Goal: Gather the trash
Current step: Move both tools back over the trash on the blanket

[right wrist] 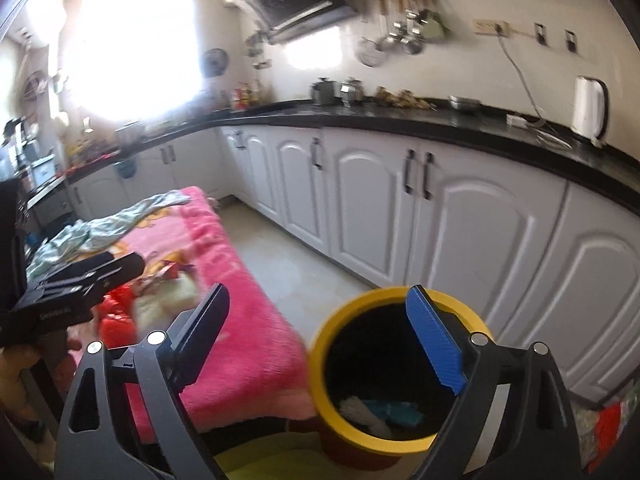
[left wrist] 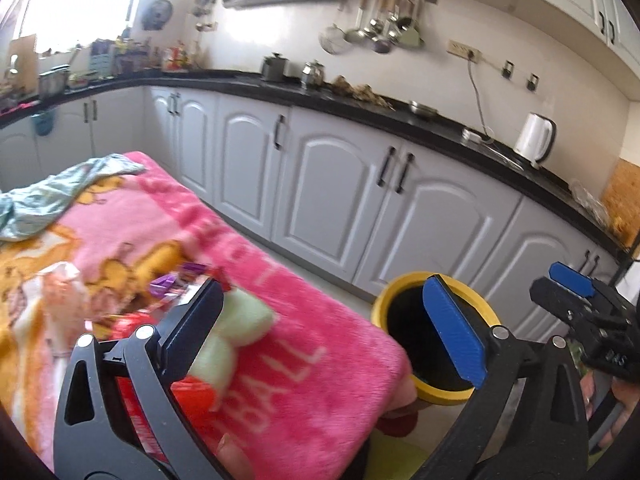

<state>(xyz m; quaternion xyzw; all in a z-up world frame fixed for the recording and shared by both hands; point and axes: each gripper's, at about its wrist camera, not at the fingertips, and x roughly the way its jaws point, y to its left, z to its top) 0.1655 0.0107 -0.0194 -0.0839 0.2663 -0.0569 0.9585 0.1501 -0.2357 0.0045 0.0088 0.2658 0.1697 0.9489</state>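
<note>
A pink blanket point(left wrist: 248, 280) covers the table, beside the white kitchen cabinets point(right wrist: 460, 216). At the table's corner stands the yellow-rimmed bin point(right wrist: 320, 360), and inside it lie some white and blue scraps point(right wrist: 380, 410). More trash is on the blanket: a red wrapper point(left wrist: 132, 326), purple wrappers point(left wrist: 176, 282) and a pale green soft piece point(left wrist: 244, 316), blurred, perhaps a sponge. The left gripper point(left wrist: 324, 332) hangs over the blanket's edge, its fingers wide apart and holding nothing. The right gripper point(right wrist: 320, 336) is above the bin, also spread and empty.
</note>
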